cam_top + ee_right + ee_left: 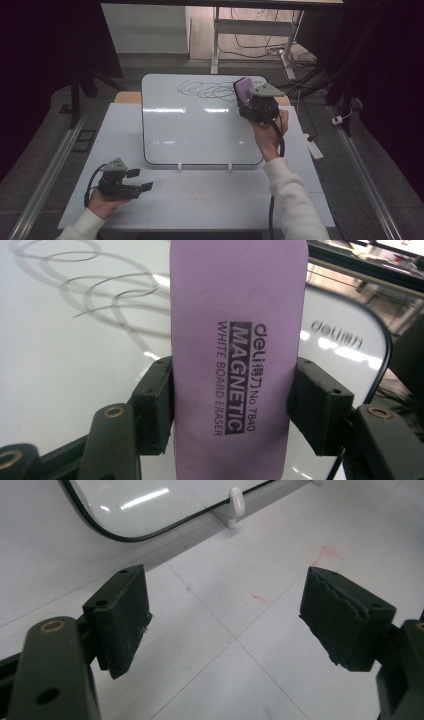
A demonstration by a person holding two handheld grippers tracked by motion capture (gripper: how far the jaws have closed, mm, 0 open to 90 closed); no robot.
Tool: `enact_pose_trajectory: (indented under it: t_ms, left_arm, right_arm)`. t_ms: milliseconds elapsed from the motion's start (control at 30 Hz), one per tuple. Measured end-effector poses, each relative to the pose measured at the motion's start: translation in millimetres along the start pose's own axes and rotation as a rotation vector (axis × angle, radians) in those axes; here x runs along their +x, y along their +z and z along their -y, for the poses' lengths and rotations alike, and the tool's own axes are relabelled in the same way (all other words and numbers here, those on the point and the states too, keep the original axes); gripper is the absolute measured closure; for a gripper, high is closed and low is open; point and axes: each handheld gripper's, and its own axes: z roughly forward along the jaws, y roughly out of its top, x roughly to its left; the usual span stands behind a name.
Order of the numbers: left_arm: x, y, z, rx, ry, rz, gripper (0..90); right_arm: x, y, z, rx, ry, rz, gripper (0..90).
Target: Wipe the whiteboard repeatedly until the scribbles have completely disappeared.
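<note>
A white whiteboard (200,130) lies on the table, with black looping scribbles (205,91) near its far edge. My right gripper (247,100) is raised over the board's far right corner, shut on a purple magnetic whiteboard eraser (243,89). In the right gripper view the eraser (237,355) stands upright between both pads, with the scribbles (95,290) on the board beyond it at upper left. My left gripper (140,181) rests at the near left of the table, open with nothing between its fingers. In the left gripper view the left gripper (225,615) stands open over bare tabletop.
The board's rounded near corner (115,532) and a white support peg (236,502) lie ahead of the left gripper. Faint red marks (327,552) stain the tabletop. A desk frame with cables (260,40) stands beyond the table. A cable (272,210) trails down along the right sleeve.
</note>
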Motion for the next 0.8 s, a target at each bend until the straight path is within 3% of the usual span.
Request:
enact_pose_trajectory:
  t_ms: [200,233,300,400,467,533,567,600,633,667,733,800]
  left_arm:
    - [-0.2,0.0,0.0,0.0,-0.001,-0.002,20.6]
    - [-0.5,0.2,0.0,0.001,-0.001,-0.002,20.6]
    - [-0.9,0.4,0.0,0.002,0.0,-0.002,20.6]
    - [-1.0,0.1,0.2,0.002,0.002,-0.001,20.6]
    - [-0.6,-0.7,0.5,0.0,0.002,-0.001,20.6]
    - [0.0,-1.4,0.7,-0.002,0.001,-0.002,20.6]
    - [0.2,-1.7,0.7,-0.003,0.0,-0.002,20.6]
    - [0.3,-1.8,0.8,-0.004,0.0,0.0,20.7]
    - [0.3,-1.7,0.7,-0.003,0.0,0.0,20.7]
    - [0.1,-1.4,0.6,-0.002,0.001,-0.001,20.7]
    - [-0.6,-0.4,0.3,0.001,0.001,-0.002,20.7]
    - [-1.2,0.3,0.2,0.004,0.004,-0.001,20.7]
  right_arm:
    - [12.7,21.4,-15.0,0.027,-0.027,0.051,39.7]
    - [22.9,26.4,-18.5,0.028,-0.036,0.046,39.7]
    - [29.5,28.8,-20.0,0.03,-0.046,0.036,39.8]
    - [53.2,33.7,-24.0,0.037,-0.109,0.006,39.9]
    - [54.2,33.4,-24.2,0.039,-0.12,0.008,39.9]
    - [46.6,30.8,-23.8,0.039,-0.091,-0.001,39.9]
    - [39.7,28.8,-23.1,0.038,-0.079,0.019,39.9]
    - [21.6,24.4,-21.0,0.036,-0.033,0.059,39.9]
    - [12.1,22.7,-19.6,0.033,-0.001,0.07,39.9]
    - [12.1,22.7,-19.6,0.033,-0.001,0.07,39.9]
    - [0.9,21.6,-17.7,0.027,0.046,0.067,39.9]
    - [6.9,24.3,-19.1,0.029,0.036,0.07,39.9]
